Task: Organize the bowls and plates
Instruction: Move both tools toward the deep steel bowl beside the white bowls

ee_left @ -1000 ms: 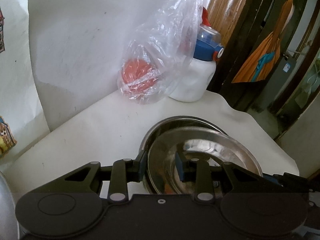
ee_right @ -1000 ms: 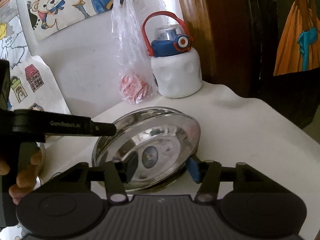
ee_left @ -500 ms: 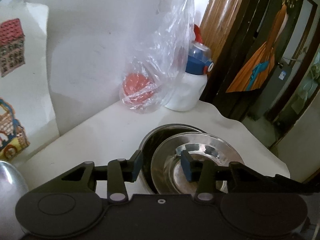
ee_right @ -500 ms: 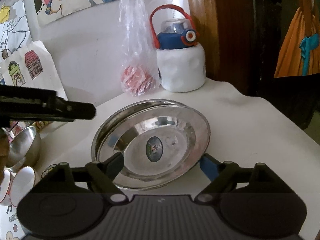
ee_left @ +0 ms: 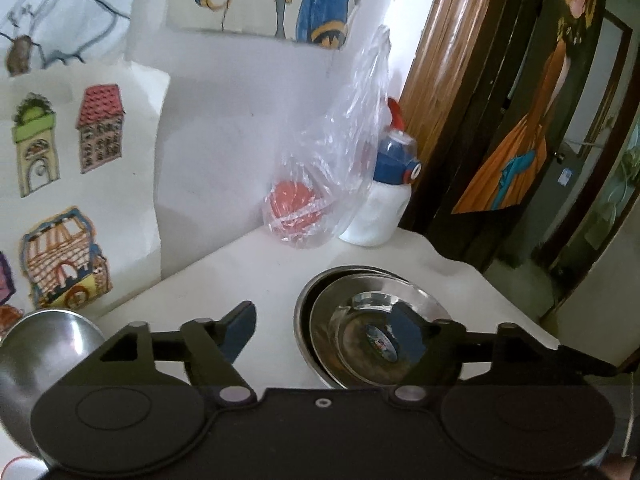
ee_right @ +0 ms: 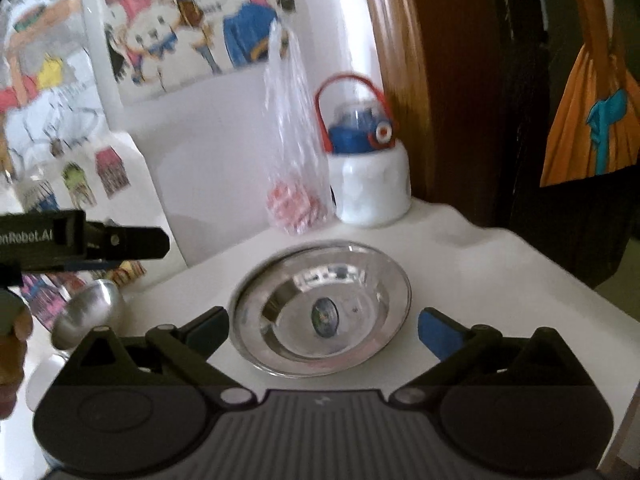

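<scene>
Both tools have just been opening and hold nothing: the right tool spreads wide either side of the stacked steel plates on the white surface; the left tool hangs open, the steel bowl at its left.

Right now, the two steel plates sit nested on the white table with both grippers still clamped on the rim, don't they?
Not quite. Both grippers are open and clear of the rim: the right wrist view shows the right gripper spread wide around the steel plates, and the left gripper has let go too. The plates do sit nested on the white table.
</scene>
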`<state>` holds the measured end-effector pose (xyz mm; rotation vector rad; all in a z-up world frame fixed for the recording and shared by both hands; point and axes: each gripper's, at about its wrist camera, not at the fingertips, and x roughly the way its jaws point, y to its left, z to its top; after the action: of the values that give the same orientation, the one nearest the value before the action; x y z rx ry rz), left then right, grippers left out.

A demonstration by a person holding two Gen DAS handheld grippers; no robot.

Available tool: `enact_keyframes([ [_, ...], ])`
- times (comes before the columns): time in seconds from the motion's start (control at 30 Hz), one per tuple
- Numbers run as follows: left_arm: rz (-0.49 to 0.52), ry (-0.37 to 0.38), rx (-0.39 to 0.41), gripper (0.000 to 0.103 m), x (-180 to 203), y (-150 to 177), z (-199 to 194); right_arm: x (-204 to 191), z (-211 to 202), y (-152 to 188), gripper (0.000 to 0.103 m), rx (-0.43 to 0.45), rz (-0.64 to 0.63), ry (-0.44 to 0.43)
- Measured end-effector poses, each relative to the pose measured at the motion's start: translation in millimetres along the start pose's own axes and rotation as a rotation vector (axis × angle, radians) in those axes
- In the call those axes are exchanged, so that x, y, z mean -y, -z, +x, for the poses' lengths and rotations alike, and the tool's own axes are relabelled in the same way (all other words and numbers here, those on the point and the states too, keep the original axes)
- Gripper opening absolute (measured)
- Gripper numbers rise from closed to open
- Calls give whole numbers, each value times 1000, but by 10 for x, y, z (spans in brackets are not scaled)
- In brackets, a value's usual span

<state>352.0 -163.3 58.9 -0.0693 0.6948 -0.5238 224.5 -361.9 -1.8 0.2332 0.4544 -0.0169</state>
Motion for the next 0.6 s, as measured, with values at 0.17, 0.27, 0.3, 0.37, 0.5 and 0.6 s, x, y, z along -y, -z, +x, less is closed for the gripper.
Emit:
enact_keyframes([
  [0.17, 5, -15, 69, 90, 14, 93, -336, -140, -340, 10, 103, 97, 6, -18],
  [0.27, 16, -25, 116, 100, 9, 156, -566, -271, -499, 6, 103, 143, 5, -35],
  [0.3, 18, -29, 132, 101, -1, 176, -636, -321, -541, 1, 103, 155, 3, -40],
  [0.37, 31, -35, 155, 102, -34, 215, -801, -431, -630, -3, 103, 178, -2, -55],
  [0.5, 36, -60, 190, 102, -188, 274, -1121, -678, -746, 1, 103, 201, -26, -92],
  [0.6, 34, -92, 221, 102, -359, 324, -1364, -898, -787, 25, 103, 205, -54, -122],
])
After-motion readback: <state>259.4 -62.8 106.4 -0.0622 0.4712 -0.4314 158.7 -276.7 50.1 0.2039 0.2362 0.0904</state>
